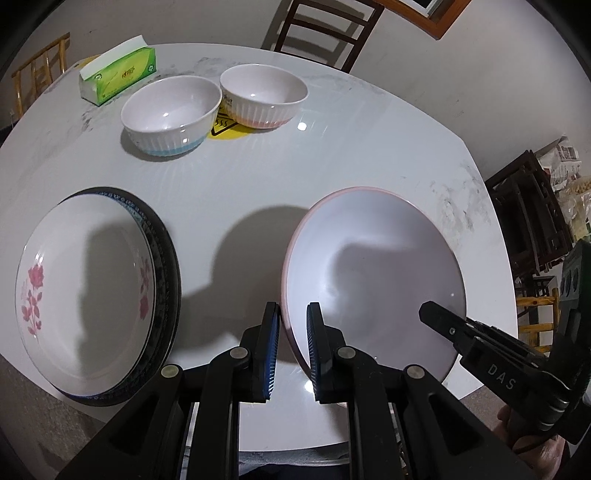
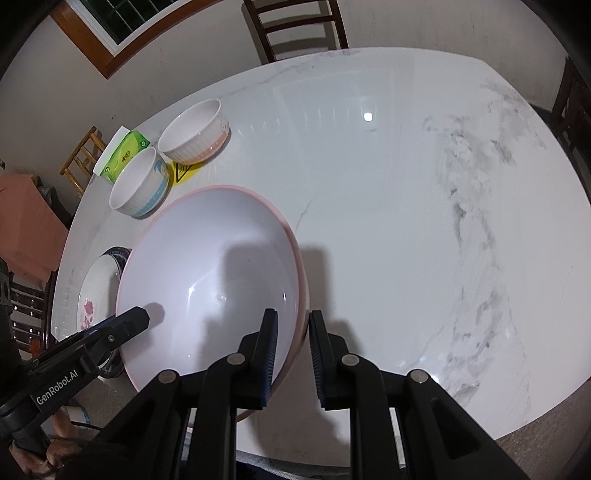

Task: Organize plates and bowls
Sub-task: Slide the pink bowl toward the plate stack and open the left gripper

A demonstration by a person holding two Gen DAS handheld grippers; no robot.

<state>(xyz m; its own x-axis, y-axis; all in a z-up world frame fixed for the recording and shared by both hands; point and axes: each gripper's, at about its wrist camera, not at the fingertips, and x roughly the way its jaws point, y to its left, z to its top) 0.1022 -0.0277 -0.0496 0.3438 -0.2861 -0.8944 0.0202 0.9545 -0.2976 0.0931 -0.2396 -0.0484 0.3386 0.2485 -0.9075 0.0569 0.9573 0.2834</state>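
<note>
- Left gripper (image 1: 292, 352) is clamped on the left rim of a wide, shallow white plate with a pink outer edge (image 1: 373, 273); one blue-ribbed pad sits outside the rim, the other inside.
- Right gripper (image 2: 292, 356) is clamped on the opposite rim of the same plate, the rim pinched between its pads.
- Pink-edged plate is held by both grippers over the near part of the glossy white marble-patterned round table (image 2: 388, 221); cannot tell whether its underside touches the tabletop.
- To the left of it, near the table's edge, a white plate with pink flower print (image 1: 85, 288) lies on top of a dark blue-rimmed plate (image 1: 166, 266); apart from the held plate.
- Further back, a white ribbed bowl with a blue base band (image 1: 171, 114) and a white ribbed bowl with a pink base band (image 1: 264, 96) stand upright, just beside each other.
- Yellow round sticker with a warning triangle (image 1: 225, 127) shows on the table between the bowls.
- Green-and-white tissue pack (image 1: 118, 75) lies behind the blue-banded bowl.
- Dark wooden chair (image 1: 325, 33) stands at the far side of the table.
</note>
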